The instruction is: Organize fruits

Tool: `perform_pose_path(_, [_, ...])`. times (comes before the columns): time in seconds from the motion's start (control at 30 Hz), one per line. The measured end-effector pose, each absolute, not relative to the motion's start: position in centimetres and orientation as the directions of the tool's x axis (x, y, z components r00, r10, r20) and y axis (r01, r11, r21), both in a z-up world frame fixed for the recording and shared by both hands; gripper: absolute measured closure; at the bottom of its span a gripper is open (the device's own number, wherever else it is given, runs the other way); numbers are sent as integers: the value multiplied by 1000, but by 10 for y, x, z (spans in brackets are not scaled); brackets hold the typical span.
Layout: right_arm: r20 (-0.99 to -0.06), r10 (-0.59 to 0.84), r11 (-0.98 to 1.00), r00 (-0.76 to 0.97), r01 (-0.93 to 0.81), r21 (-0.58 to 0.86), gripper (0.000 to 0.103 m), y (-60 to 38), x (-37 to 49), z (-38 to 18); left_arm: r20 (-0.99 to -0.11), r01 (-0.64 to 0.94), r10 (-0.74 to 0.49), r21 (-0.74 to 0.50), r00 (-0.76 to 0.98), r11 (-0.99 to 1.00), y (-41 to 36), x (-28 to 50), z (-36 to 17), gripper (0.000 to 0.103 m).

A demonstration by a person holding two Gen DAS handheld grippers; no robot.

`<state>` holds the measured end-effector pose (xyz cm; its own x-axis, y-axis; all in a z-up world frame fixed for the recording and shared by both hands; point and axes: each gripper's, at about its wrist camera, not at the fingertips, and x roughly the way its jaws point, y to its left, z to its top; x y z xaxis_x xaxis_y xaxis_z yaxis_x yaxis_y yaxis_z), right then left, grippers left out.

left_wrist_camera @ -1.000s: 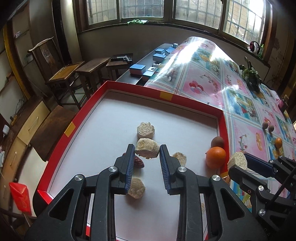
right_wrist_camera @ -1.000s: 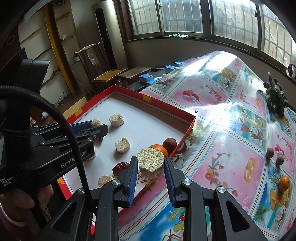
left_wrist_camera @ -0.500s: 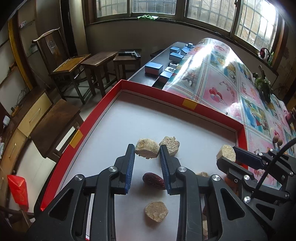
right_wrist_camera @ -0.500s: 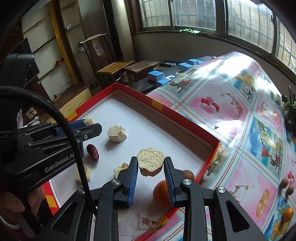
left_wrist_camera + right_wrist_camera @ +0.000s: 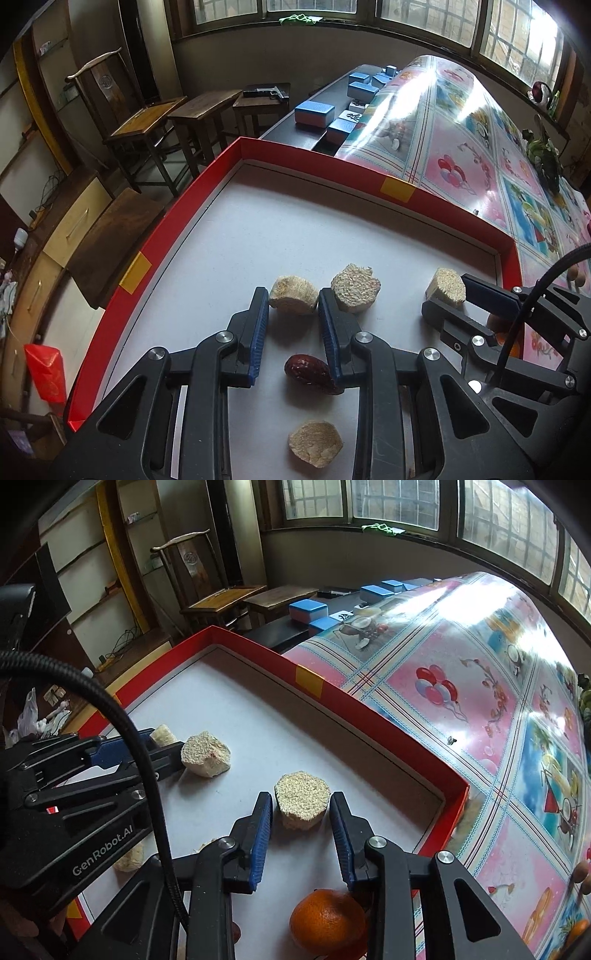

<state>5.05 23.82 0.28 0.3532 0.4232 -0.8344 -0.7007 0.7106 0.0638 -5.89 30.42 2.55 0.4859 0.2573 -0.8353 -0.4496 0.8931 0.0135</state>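
Fruits, with pale rough chunks, lie in a red-rimmed tray point(image 5: 184, 206) on a patterned tablecloth point(image 5: 461, 166). Left wrist view: your left gripper point(image 5: 291, 302) is clamped on a held chunk point(image 5: 293, 301), pads pressed to its sides, above the white tray floor. A second chunk point(image 5: 354, 291) lies just beside the outer face of one finger. A red date point(image 5: 310, 373) lies lower between the fingers, one end hidden under a pad. A near chunk point(image 5: 314, 445) sits low in the picture, framed by the gripper's body. Your right gripper point(image 5: 448, 301) enters from the right edge with a flat-topped chunk point(image 5: 445, 288) at its tips; from here you cannot tell whether the pads touch it. Only a sliver of orange shows behind its frame. Right wrist view: the right gripper point(image 5: 301, 808) has its jaws slightly apart; they have just been opening, and the flat-topped chunk point(image 5: 302, 799) stands between them on the tray floor with a thin gap at each pad. An orange point(image 5: 327, 919) lies in the tray near the bottom edge, partly covered by one finger. The left gripper point(image 5: 166, 744) shows little of its held chunk point(image 5: 164, 734), and the second chunk point(image 5: 206, 755) lies at its tip. Another chunk point(image 5: 129, 856) is half hidden under that gripper's body.
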Motion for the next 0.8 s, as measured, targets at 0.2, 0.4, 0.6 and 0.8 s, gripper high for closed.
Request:
perform_pose_path(0.2, [-813, 447, 708, 374, -703, 66, 71, 226, 35, 19, -826, -460, 279, 27, 490, 888, 301, -64, 31, 66])
perform_pose_path(0.4, [-775, 480, 731, 411, -676, 94, 69, 192, 14, 42, -778, -446, 294, 20, 555, 895, 281, -74, 56, 40])
perform_pose_path(0.6, [-760, 467, 770, 453, -631, 97, 67, 152, -2, 54, -753, -377, 256, 11, 606, 926, 243, -76, 73, 40])
perform_pose_path(0.8, [-754, 425, 820, 501, -566, 87, 66, 105, -14, 62, -753, -284, 178, -11, 633, 959, 193, -69, 76, 40])
